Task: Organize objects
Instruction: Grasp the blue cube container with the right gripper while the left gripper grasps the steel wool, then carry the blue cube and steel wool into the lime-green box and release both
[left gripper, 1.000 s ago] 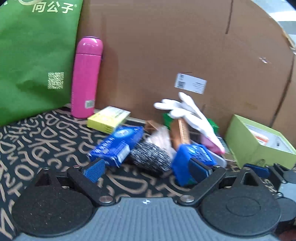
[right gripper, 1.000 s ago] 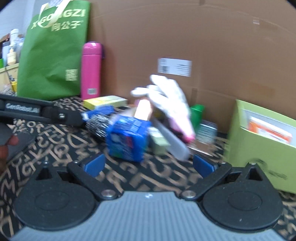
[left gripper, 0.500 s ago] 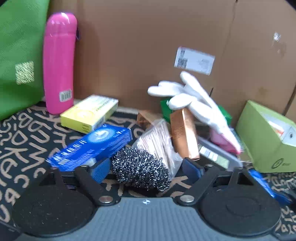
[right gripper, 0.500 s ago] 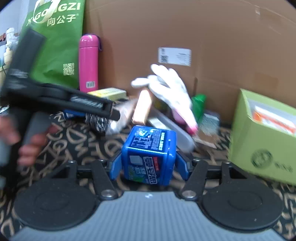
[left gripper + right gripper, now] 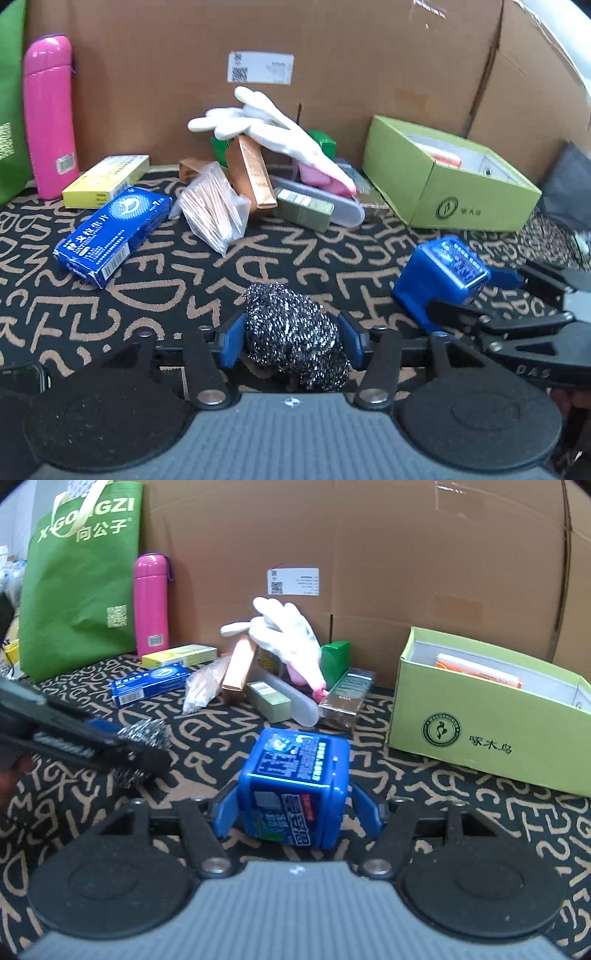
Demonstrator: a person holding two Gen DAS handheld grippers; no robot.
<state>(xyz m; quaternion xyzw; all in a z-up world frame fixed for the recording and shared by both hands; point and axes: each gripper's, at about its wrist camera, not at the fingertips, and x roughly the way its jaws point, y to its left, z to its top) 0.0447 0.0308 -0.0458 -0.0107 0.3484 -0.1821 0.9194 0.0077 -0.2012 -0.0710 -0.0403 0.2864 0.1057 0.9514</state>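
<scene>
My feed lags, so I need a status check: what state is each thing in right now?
Left tool: shut on steel wool.
Right tool: shut on blue tub.
Green box: open, items inside.
Pink flask: upright, capped.
White glove: draped over the pile.
Blue carton: lying flat.

Two low forward views, shared clutter

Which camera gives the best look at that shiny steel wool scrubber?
The left wrist view: the steel wool scrubber sits centred and sharp between the pads of the left hand-held gripper. The right wrist view shows only part of it at the left edge, behind that gripper's dark frame.
</scene>
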